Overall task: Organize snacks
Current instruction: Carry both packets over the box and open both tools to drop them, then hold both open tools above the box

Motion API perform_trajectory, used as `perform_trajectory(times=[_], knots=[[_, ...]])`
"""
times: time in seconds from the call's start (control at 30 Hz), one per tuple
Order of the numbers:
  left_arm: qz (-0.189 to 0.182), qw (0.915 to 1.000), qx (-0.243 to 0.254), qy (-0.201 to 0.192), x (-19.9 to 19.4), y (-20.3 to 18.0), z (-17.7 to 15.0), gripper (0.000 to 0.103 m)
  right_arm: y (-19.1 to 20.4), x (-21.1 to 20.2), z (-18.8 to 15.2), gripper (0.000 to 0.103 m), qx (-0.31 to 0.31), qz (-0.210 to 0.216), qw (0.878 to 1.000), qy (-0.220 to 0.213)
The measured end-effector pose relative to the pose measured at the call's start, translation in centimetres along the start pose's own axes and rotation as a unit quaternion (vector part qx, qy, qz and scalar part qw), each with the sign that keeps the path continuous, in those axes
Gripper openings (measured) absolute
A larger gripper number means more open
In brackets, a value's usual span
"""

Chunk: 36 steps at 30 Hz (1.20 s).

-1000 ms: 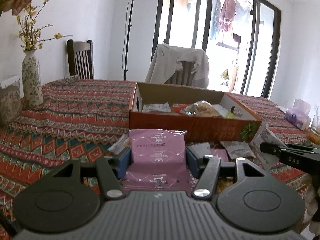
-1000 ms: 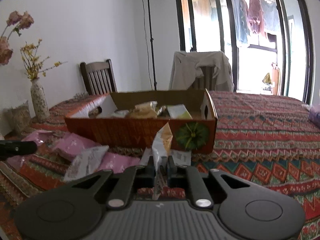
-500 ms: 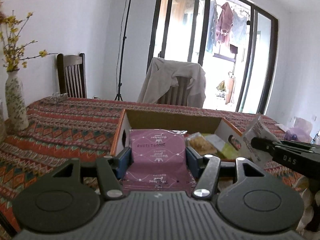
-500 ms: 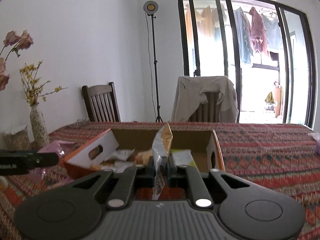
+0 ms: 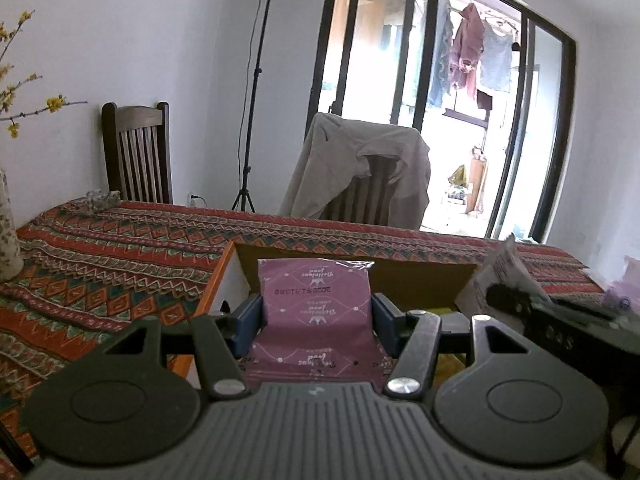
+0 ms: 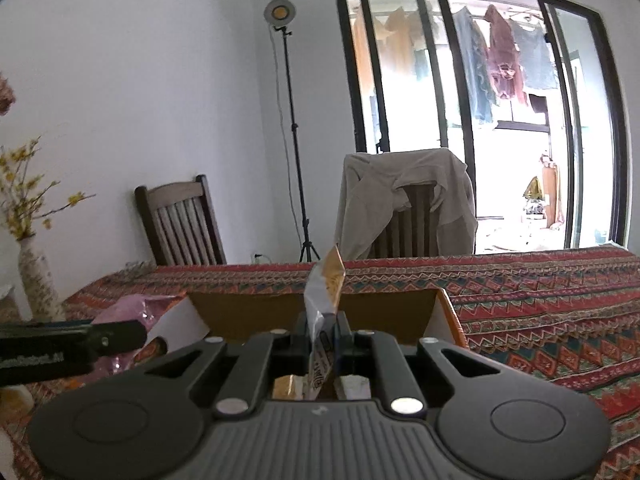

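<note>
I hold a purple packet (image 5: 316, 312) clamped in my left tongs (image 5: 316, 316) and a thin snack bag (image 6: 322, 312) pinched in my right tongs (image 6: 322, 336), both over the open box (image 6: 256, 312), neither dropped in yet.

Box (image 6: 240, 312) contents hidden behind gripper body; vase (image 5: 8, 248) cut off.

Left gripper (image 5: 316, 316): black linkage arms, silver pivot screws, blue pads, ribbed grey body. Right gripper (image 6: 323, 334): same build, pads dark.

Glossy purple packet (image 5: 316, 304), cardboard box (image 5: 416, 280)
</note>
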<state>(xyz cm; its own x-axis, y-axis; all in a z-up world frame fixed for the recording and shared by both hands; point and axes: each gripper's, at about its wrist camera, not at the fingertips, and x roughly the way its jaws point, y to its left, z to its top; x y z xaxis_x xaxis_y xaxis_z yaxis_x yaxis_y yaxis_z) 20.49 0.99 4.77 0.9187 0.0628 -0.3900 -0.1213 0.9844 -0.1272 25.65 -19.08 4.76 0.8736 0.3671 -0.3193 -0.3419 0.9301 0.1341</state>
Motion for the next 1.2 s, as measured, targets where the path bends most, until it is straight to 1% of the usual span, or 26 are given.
perform_trajectory(times=[0.07, 0.17, 0.23, 0.3, 0.33, 0.37, 0.4, 0.43, 0.47, 0.5, 0.53, 0.57, 0.77, 0.9, 0.97, 1.07, 1.2], knots=[[0.004, 1.0000, -0.003, 0.001, 1.2, 0.2, -0.4, 0.060, -0.2, 0.7, -0.7, 0.010, -0.005, 0.000, 1.000, 0.013], [0.004, 0.9998, -0.006, 0.019, 2.7, 0.7, -1.0, 0.060, -0.3, 1.4, -1.2, 0.010, -0.006, 0.000, 1.000, 0.025], [0.005, 0.9997, -0.001, 0.022, 3.2, 0.9, -1.3, 0.060, -0.3, 1.7, -1.4, 0.011, -0.007, 0.002, 1.000, 0.031], [0.004, 0.9997, 0.003, 0.025, 3.4, 0.9, -1.6, 0.060, -0.2, 1.8, -1.5, 0.012, -0.011, 0.001, 0.999, 0.034], [0.002, 0.9997, 0.001, 0.025, 3.4, 1.0, -1.7, 0.061, -0.2, 1.7, -1.6, 0.015, -0.012, 0.001, 0.999, 0.036], [0.000, 0.9997, 0.000, 0.022, 3.2, 1.1, -1.8, 0.067, -0.2, 1.5, -1.7, 0.015, -0.012, -0.002, 0.999, 0.035], [0.000, 0.9999, -0.002, 0.017, 3.1, 1.2, -1.8, 0.080, -0.1, 1.5, -1.7, 0.017, -0.013, -0.005, 0.999, 0.036], [0.002, 1.0000, -0.005, 0.007, 2.7, 1.3, -1.8, 0.086, -0.2, 1.4, -1.7, 0.029, -0.012, -0.006, 0.999, 0.035], [0.005, 1.0000, -0.006, -0.005, 2.3, 1.4, -1.8, 0.098, -0.3, 1.3, -1.7, 0.051, -0.009, -0.008, 0.999, 0.034], [0.009, 0.9998, -0.008, -0.017, 2.0, 1.4, -1.8, 0.103, -0.4, 1.2, -1.7, 0.066, -0.006, -0.009, 0.999, 0.033], [0.015, 0.9994, -0.011, -0.030, 1.6, 1.4, -1.9, 0.103, -0.5, 1.1, -1.7, 0.092, -0.004, -0.010, 0.999, 0.031], [0.018, 0.9991, -0.012, -0.036, 1.4, 1.4, -1.9, 0.103, -0.6, 1.1, -1.7, 0.103, -0.004, -0.011, 1.000, 0.028], [0.030, 0.9987, -0.014, -0.039, 1.2, 1.3, -2.0, 0.103, -0.5, 1.2, -1.8, 0.103, -0.009, -0.016, 0.999, 0.027], [0.034, 0.9983, -0.018, -0.043, 0.9, 1.3, -1.6, 0.103, -0.3, 0.9, -1.6, 0.103, -0.017, -0.020, 0.999, 0.018], [0.045, 0.9976, -0.021, -0.050, 0.2, 1.2, -1.1, 0.103, -0.2, 0.7, -1.5, 0.103, -0.019, -0.017, 1.000, 0.011], [0.045, 0.9971, -0.028, -0.055, -1.3, 1.3, -0.3, 0.103, -0.2, 0.5, -1.2, 0.103, -0.019, -0.014, 1.000, 0.011], [0.046, 0.9968, -0.023, -0.061, -3.3, 1.6, 0.1, 0.103, 0.2, -0.9, -0.3, 0.103, -0.024, -0.020, 0.999, 0.008]])
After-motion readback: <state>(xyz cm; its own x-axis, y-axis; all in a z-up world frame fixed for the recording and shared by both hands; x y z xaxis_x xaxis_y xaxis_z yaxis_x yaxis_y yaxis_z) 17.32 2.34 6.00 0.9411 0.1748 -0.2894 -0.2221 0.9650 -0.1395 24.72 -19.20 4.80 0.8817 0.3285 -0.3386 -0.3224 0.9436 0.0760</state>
